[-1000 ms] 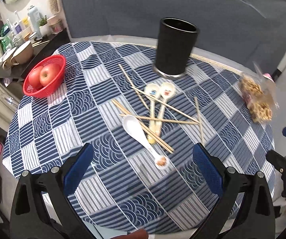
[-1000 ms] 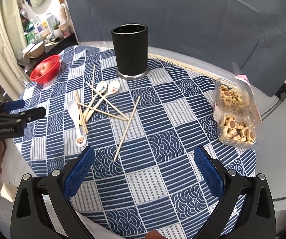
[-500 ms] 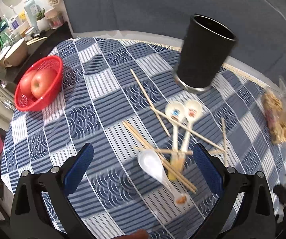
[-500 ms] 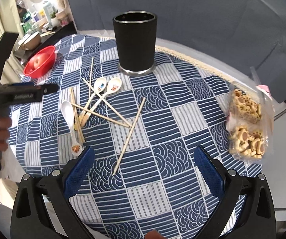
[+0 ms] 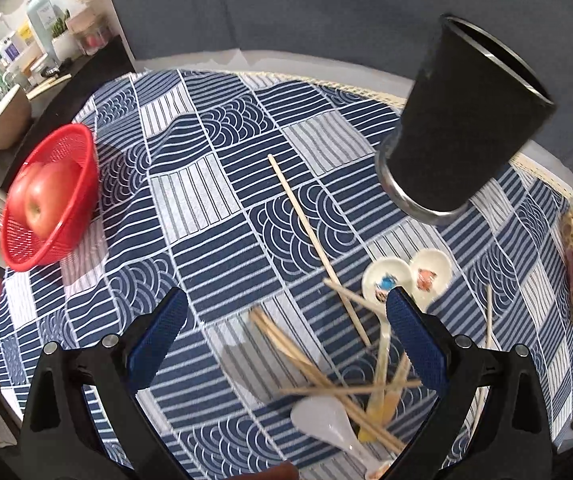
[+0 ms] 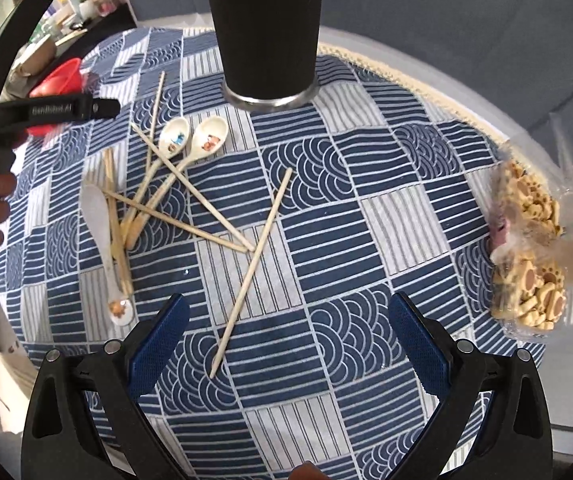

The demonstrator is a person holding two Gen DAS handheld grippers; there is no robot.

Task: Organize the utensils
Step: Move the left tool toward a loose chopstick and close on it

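A black cylindrical holder (image 5: 462, 132) (image 6: 266, 28) stands upright at the far side of the round table. Several wooden chopsticks (image 6: 254, 268) (image 5: 314, 240) and three ceramic spoons lie scattered in front of it: two cream spoons with pictures (image 6: 208, 140) (image 5: 386, 280) and a white one (image 6: 98, 216) (image 5: 326, 420). My left gripper (image 5: 286, 332) is open and empty, above the left part of the pile. My right gripper (image 6: 286, 332) is open and empty, above the near end of a lone chopstick. The left gripper also shows at the left of the right wrist view (image 6: 52, 110).
A red basket with apples (image 5: 46, 200) sits at the table's left edge. A clear pack of biscuits (image 6: 534, 248) lies at the right edge. The blue patterned cloth (image 6: 346, 220) covers the table. A cluttered shelf (image 5: 26, 60) stands beyond the left side.
Both grippers have moved forward and lower toward the utensils. The holder and the pile look larger and nearer in both views. Nothing on the table has moved.
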